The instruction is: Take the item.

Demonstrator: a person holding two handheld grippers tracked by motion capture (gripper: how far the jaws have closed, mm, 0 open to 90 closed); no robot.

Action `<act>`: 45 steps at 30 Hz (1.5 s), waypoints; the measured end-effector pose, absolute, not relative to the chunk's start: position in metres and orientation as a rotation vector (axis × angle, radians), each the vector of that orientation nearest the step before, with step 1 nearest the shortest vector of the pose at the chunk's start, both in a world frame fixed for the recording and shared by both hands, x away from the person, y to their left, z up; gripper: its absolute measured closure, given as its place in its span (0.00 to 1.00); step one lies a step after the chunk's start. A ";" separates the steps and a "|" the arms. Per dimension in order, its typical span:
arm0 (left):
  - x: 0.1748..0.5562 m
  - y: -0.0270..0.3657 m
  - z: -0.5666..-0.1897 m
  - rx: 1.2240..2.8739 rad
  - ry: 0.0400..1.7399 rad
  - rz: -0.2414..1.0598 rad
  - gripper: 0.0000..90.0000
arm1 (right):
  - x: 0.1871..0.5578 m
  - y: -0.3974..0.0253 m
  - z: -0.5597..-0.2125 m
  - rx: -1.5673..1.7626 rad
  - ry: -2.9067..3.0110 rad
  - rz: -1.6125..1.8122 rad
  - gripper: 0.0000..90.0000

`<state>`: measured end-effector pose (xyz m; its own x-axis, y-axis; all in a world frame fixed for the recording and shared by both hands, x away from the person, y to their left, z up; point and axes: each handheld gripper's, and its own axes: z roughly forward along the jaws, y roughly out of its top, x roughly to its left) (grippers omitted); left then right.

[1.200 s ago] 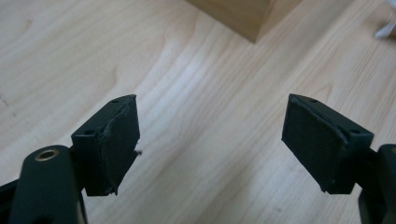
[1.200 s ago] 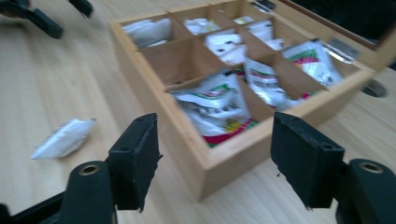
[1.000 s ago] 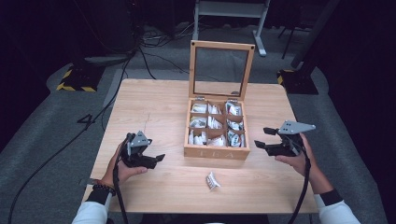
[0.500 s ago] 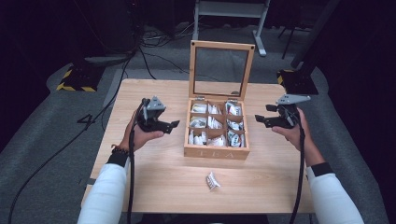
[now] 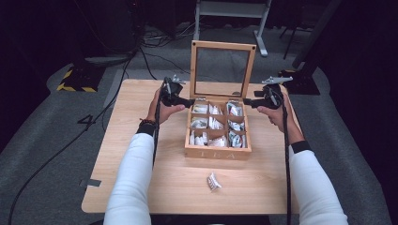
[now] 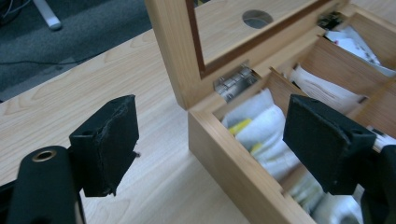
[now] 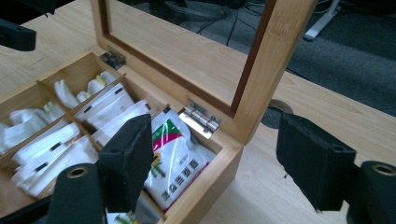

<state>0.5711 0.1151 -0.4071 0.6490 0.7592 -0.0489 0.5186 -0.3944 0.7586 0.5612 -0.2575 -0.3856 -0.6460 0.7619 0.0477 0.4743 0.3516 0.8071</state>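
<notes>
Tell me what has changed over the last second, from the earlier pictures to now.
Both grippers moved away from the person, from the table's near half to the back corners of the open wooden tea box. The left gripper now straddles the box's rear left corner with open jaws; the right gripper, also open, sits at the rear right corner. Neither has gripped anything. The box, its upright glass-paned lid and the loose white tea packet stayed put.
</notes>
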 end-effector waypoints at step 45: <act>0.625 0.077 -0.393 2.085 1.073 0.322 0.39 | 0.617 -0.231 -0.394 1.234 2.245 1.225 0.39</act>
<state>0.6246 0.0768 -0.3927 0.6156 0.7802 -0.1113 0.5896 -0.3622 0.7219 0.6172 -0.2314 -0.3935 -0.5855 0.8000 0.1313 0.5434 0.2671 0.7958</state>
